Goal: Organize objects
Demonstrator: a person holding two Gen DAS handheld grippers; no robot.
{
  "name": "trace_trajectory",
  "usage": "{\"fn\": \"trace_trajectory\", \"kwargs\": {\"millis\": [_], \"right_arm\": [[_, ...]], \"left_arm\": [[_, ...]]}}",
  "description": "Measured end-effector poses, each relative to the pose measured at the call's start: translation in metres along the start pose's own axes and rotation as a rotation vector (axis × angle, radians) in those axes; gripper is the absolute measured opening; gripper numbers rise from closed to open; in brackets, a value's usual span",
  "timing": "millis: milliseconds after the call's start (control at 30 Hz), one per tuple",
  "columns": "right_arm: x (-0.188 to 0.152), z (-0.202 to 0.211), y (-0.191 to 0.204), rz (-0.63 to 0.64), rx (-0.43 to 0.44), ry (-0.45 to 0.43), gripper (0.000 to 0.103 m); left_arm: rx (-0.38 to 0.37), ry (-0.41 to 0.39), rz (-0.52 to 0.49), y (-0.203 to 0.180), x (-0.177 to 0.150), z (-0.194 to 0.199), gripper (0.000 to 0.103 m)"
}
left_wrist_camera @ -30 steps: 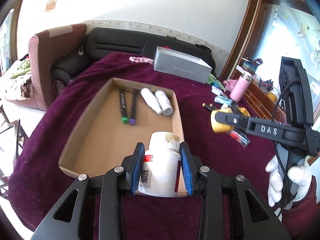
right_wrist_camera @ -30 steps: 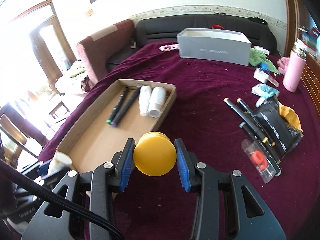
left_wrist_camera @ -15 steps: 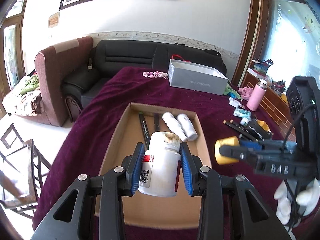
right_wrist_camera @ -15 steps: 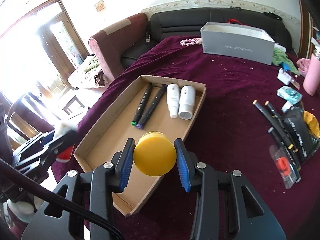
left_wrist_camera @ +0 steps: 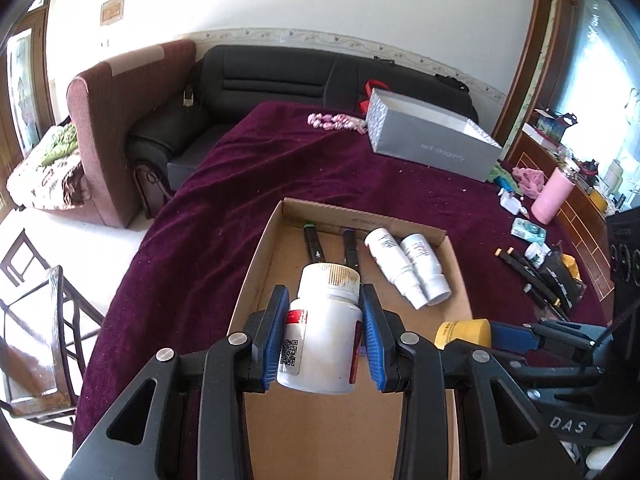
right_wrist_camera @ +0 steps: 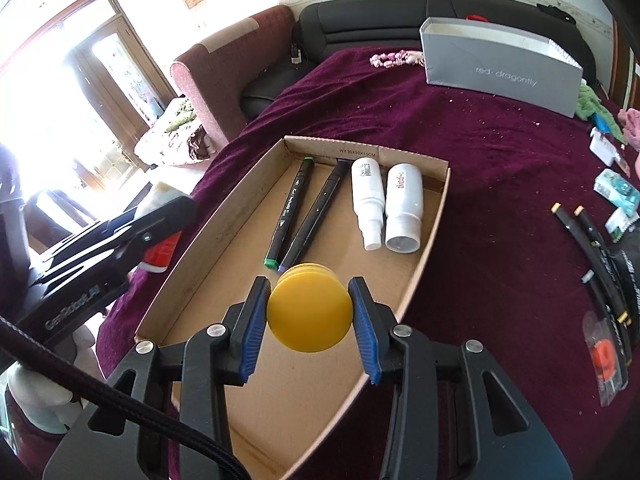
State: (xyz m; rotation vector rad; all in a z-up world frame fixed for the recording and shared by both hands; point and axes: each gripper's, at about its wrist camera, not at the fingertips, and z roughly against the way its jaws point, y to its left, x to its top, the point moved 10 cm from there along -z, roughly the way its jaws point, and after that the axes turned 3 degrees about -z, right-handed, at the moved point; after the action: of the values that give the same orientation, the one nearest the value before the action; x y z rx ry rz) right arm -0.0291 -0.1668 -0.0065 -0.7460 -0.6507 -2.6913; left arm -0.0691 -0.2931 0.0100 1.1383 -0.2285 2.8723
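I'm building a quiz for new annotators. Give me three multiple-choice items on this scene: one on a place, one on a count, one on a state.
1. Where do the two markers lie?
A. in the cardboard tray
B. in the grey box
C. on the sofa

2. How many white bottles lie in the tray?
A. one
B. two
C. four

3. What is the right gripper doing?
A. hanging open
B. gripping a marker
C. gripping a yellow container

Answers:
1 A: markers rest inside the cardboard tray.
2 B: two white bottles lie side by side.
3 C: right gripper pads press the yellow container.

White bottle [left_wrist_camera: 324, 332], yellow jar [right_wrist_camera: 309, 314] above cardboard tray [right_wrist_camera: 224, 216]
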Motion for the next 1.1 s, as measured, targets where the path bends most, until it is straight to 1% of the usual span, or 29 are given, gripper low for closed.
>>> {"fn": "trace_trajectory", "kwargs": {"millis": [100,233,467,733,833,933,1100], "right_arm": [[0.001,-0.010,-0.002,-0.005,-0.002,0.016,0.039],[0.004,-0.024,-0.007,-0.016,-0.006,0.036,0.039],[0.012,-0.047,-0.013,-0.011,-0.025,0.068,0.039],[0.022,-0.063,-0.018,-0.002,-0.052,0.091,0.039],[0.026,-0.068,-0.020,-0.003,-0.060,0.097,0.039],[0.028,-0.072,-0.022,-0.006,-0.063,0.100,0.039],[0.031,-0.077,-0.023,-0.005,-0.062,0.103,0.039]], "left_arm": [[0.007,0.037,0.012,0.006,-0.001,-0.020,0.031],[0.014,0.067,0.016,0.009,-0.001,-0.037,0.031],[0.020,0.109,0.033,0.018,0.001,-0.060,0.031],[0.015,0.169,0.071,0.026,0.002,-0.089,0.031],[0.005,0.181,0.087,0.026,0.003,-0.096,0.031],[0.018,0.181,0.073,0.024,0.006,-0.099,0.031],[0.012,0.188,0.080,0.023,0.007,-0.107,0.031]]}}
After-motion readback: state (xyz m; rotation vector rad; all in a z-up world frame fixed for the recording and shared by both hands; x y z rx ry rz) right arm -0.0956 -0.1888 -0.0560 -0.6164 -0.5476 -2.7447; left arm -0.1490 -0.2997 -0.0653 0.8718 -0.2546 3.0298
